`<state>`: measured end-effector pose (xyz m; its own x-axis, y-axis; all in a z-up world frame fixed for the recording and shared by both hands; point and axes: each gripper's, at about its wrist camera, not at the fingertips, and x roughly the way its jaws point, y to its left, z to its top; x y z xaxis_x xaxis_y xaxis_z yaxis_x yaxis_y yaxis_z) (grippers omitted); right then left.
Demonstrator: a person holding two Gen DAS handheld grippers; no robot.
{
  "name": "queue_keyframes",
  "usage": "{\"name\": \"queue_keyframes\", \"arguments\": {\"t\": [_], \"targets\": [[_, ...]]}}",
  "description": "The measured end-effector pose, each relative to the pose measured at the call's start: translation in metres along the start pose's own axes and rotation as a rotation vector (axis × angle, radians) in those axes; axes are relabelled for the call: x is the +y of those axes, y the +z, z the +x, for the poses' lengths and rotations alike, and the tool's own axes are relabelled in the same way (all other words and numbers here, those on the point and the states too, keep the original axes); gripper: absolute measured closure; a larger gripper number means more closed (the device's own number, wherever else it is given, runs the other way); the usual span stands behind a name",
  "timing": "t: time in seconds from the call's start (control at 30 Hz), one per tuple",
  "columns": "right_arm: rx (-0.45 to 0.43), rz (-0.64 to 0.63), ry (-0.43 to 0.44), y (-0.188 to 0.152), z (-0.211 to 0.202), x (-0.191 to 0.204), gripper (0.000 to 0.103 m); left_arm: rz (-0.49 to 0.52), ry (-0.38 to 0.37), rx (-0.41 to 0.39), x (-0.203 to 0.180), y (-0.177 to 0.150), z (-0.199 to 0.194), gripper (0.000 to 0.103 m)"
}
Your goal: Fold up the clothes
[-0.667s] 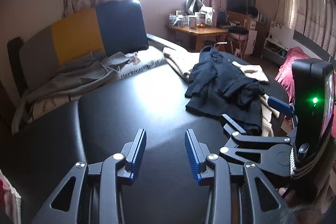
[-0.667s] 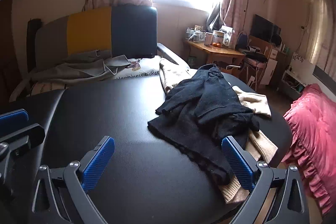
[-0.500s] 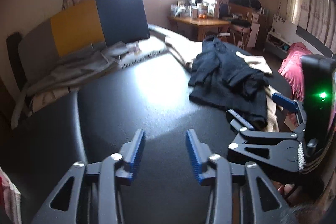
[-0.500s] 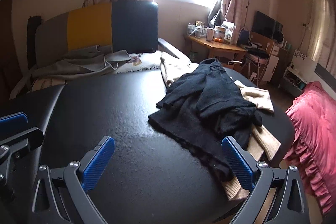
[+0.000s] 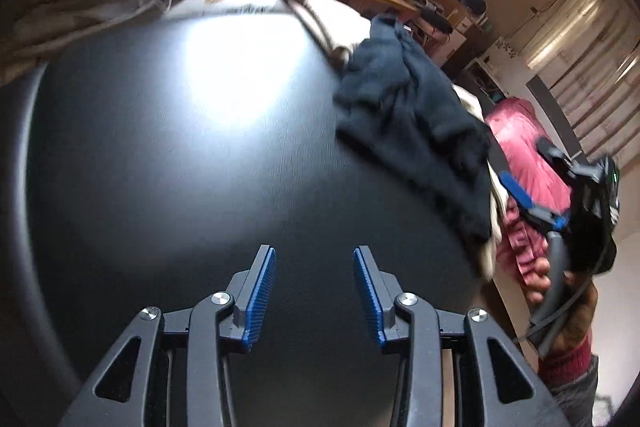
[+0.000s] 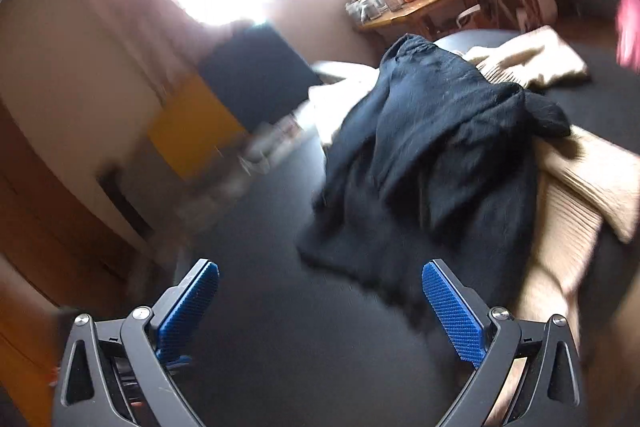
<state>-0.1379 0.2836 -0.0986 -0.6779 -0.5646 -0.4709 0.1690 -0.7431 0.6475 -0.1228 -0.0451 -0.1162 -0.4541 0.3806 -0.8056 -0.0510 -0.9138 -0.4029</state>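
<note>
Reaching for the crumpled dark navy knit garment, which lies atop a beige ribbed sweater on the black padded table, the right gripper has its jaws spread wide and empty; the left gripper, half parted, holds nothing. Best pinch the near hem edge alone, avoiding the beige layer.

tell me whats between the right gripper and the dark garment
Nothing but bare black table top: in the right wrist view the right gripper hangs open, jaws empty, just short of the dark garment and its near hem.
</note>
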Motion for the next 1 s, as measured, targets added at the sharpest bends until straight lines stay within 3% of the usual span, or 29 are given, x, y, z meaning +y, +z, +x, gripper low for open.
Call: {"name": "queue_keyframes", "arguments": {"t": [0.1,0.17,0.27,0.33,0.43,0.5,0.57,0.63,0.73,0.83,0.87,0.93,0.97,1.0], "targets": [[-0.042,0.113,0.097,0.027,0.000,-0.024,0.000,-0.012,-0.038,0.010,-0.007,0.056,0.029,0.061],[-0.055,0.152,0.118,0.038,0.007,-0.038,0.000,-0.056,-0.077,0.019,-0.008,0.090,0.048,0.061],[-0.062,0.181,0.122,0.051,0.016,-0.052,0.000,-0.088,-0.060,0.033,-0.011,0.132,0.082,0.061],[-0.068,0.171,0.128,0.058,0.019,-0.053,0.000,-0.073,-0.031,0.037,-0.013,0.145,0.098,0.061],[-0.151,0.051,0.177,0.091,0.013,-0.041,0.000,-0.031,0.011,0.055,-0.015,0.133,0.113,0.061],[-0.198,-0.022,0.145,0.119,0.015,-0.035,0.000,-0.038,0.029,0.076,-0.013,0.120,0.122,0.061],[-0.186,-0.052,0.066,0.144,0.037,-0.040,0.000,-0.037,0.026,0.078,-0.013,0.105,0.128,0.061],[-0.095,-0.048,-0.064,0.181,0.082,-0.052,0.000,-0.017,0.035,0.037,-0.015,0.097,0.125,0.061],[0.047,0.014,-0.180,0.209,0.134,-0.079,0.000,-0.009,0.028,0.033,-0.011,0.097,0.125,0.060],[0.095,0.033,-0.251,0.226,0.168,-0.095,0.000,-0.014,0.006,0.034,-0.006,0.097,0.124,0.060],[0.122,0.032,-0.250,0.224,0.177,-0.097,0.003,-0.019,-0.002,0.033,-0.004,0.097,0.123,0.060],[0.173,0.030,-0.254,0.221,0.194,-0.101,0.029,-0.047,-0.019,0.029,0.003,0.096,0.120,0.060],[0.188,0.029,-0.272,0.217,0.197,-0.101,0.063,-0.057,-0.020,0.031,0.005,0.094,0.117,0.060],[0.192,0.037,-0.280,0.213,0.195,-0.100,0.074,-0.067,-0.021,0.033,0.007,0.093,0.114,0.060]]}}
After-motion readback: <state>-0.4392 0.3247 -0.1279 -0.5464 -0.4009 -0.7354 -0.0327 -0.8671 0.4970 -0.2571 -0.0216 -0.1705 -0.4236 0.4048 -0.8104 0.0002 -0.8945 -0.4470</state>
